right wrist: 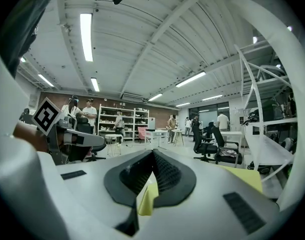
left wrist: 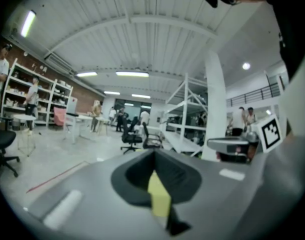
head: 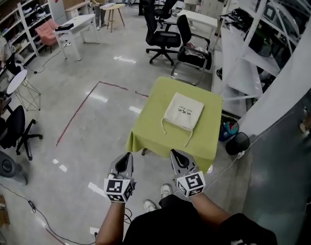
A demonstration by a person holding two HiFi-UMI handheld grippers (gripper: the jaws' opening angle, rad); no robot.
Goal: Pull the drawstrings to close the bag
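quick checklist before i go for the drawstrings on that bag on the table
1. Cream cloth drawstring bag lying flat on the yellow-green tablecloth: ok.
2. Two white drawstrings free on the cloth, trailing towards the near edge: ok.
3. Left tongs open to take a drawstring: not ok, jaws together, nothing between them.
4. Right tongs open: not ok, jaws together, empty.
5. Tongs within reach of the drawstrings: not ok, both held short of the table's near edge.
6. Bag already cinched or not: cannot tell.
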